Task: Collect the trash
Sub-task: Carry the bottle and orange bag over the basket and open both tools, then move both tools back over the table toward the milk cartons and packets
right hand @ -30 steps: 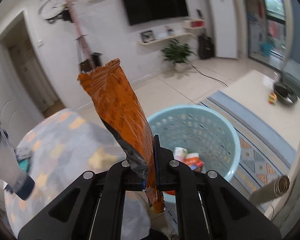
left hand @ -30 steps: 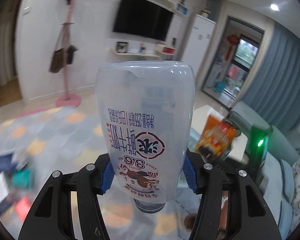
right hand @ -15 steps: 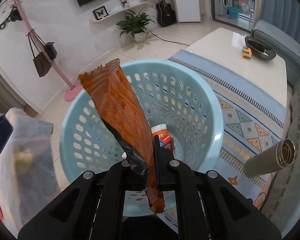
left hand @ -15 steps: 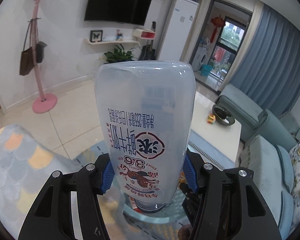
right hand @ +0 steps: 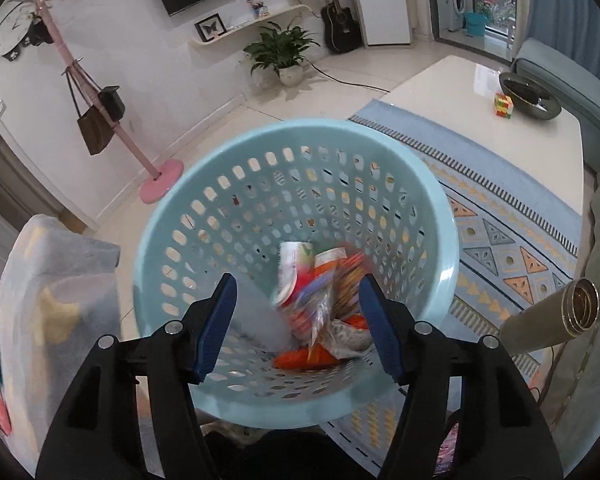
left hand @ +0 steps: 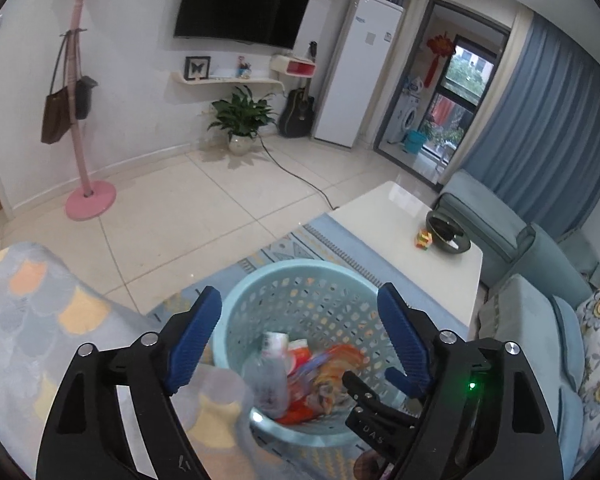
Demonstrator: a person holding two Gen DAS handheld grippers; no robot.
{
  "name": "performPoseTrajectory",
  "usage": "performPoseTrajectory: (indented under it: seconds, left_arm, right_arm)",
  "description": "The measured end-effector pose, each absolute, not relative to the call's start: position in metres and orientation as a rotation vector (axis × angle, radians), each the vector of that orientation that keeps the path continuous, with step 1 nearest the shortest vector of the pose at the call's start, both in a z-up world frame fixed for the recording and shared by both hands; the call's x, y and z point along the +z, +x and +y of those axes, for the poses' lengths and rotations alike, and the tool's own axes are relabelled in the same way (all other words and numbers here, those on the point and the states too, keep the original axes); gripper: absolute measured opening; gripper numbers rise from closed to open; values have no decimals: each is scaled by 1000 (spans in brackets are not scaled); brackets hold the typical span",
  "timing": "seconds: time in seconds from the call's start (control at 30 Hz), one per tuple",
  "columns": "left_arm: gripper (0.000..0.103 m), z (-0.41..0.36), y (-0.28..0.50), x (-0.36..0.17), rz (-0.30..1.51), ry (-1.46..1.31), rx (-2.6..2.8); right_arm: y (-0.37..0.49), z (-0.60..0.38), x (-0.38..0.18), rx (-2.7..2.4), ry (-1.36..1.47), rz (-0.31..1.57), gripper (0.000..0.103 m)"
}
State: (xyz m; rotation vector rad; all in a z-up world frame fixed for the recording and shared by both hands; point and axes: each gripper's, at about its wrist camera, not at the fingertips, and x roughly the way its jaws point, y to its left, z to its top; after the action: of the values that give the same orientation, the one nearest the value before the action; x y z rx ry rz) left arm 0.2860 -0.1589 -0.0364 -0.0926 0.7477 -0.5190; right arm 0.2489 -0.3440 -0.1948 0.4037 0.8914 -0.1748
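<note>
Both grippers hang over the pale blue basket (right hand: 440,240) so that what drops lands inside it. The left gripper (left hand: 300,344) has its jaws opening with nothing between them; a clear bottle (left hand: 270,380) lies blurred in the basket below. The right gripper (right hand: 298,324) is opening too, empty, above the blurred orange wrapper (right hand: 340,280) among the trash

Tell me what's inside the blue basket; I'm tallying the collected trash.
Inside the blue basket: a clear plastic bottle, an orange snack wrapper, and a white-and-red carton, all motion-blurred. Anything beneath this pile is covered and cannot be told.
</note>
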Motion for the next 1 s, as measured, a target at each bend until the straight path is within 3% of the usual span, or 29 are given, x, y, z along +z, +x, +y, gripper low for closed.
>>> performPoseTrajectory:
  seconds: [0.57,0.8,1.0]
  left_arm:
    - [83,-52,180,33,566,-192,-453]
    - [83,11,132,51,497,-218,-372]
    - [83,67,100,49,483,-237,-283]
  right_arm:
    - [189,-265,-88,-53,250,707,60]
    - [155,-193,-50,62,156,622,69]
    - [137,-131,-52,157,95,606,73]
